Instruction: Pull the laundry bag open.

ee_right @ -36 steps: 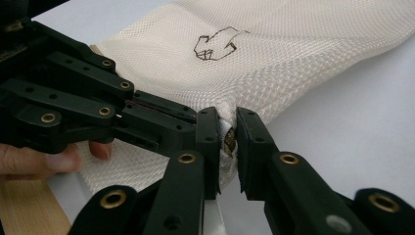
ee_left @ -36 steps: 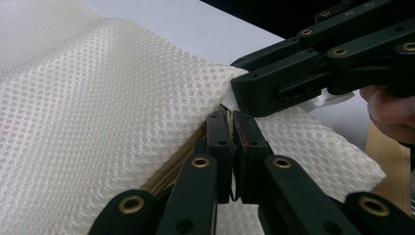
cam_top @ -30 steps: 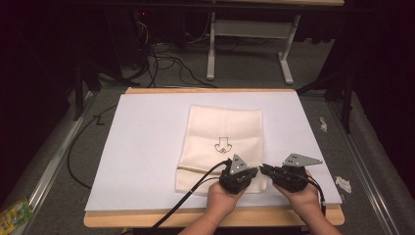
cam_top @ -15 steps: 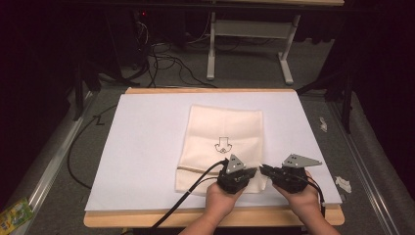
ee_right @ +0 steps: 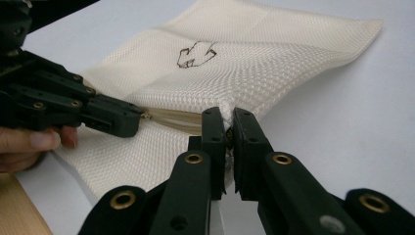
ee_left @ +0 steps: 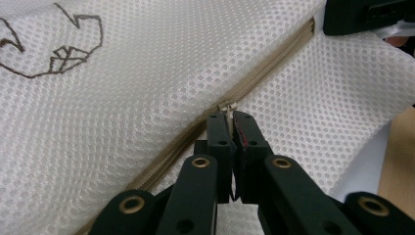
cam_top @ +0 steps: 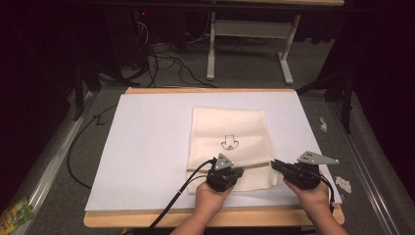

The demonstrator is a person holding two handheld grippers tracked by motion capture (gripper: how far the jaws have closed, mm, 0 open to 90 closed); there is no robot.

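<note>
**Working the zip of the mesh bag**

The cream mesh bag (cam_top: 230,142) lies flat near the front edge of the white-covered table (cam_top: 147,147), its zip (ee_left: 264,73) running across the bag's near end. The left claw (ee_left: 233,117) is clenched on the small zip pull (ee_left: 229,108), roughly midway along the zip. The right claw (ee_right: 226,128) is clenched on the bag's corner at the zip's right end, pinning the fabric.

To do this step well, I judge the right claw should hold that corner taut and low, pulling gently away from the pull, while the left claw draws the pull straight along the zip line, not upward. Lifting or twisting would likely bunch the soft mesh and jam the slider.
</note>
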